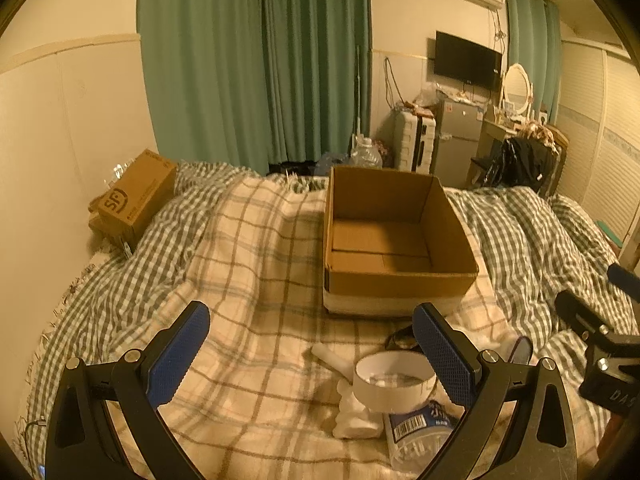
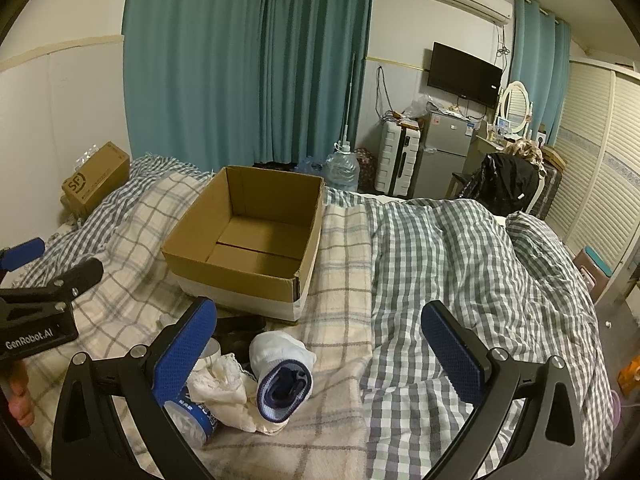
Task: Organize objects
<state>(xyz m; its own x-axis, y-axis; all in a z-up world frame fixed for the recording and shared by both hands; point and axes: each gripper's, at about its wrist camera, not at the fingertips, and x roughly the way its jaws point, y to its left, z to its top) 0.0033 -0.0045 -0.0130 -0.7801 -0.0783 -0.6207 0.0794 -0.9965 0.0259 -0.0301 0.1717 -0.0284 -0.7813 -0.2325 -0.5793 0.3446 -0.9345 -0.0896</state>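
An open, empty cardboard box (image 1: 400, 240) sits on the plaid blanket on the bed; it also shows in the right wrist view (image 2: 248, 240). In front of it lies a small pile: a white tape roll (image 1: 394, 380), a crumpled white cloth (image 1: 354, 416), a blue-labelled plastic packet (image 1: 420, 432), and a rolled white sock with a dark blue inside (image 2: 284, 376). My left gripper (image 1: 316, 360) is open and empty, just left of the pile. My right gripper (image 2: 320, 360) is open and empty, with the sock between its fingers' lines.
A closed SF shipping box (image 1: 136, 196) stands at the bed's far left by the wall. Checked bedding (image 2: 460, 264) is bunched on the right. Beyond the bed are a water jug (image 2: 342, 170), a suitcase (image 2: 400, 160) and a small fridge (image 2: 444, 152).
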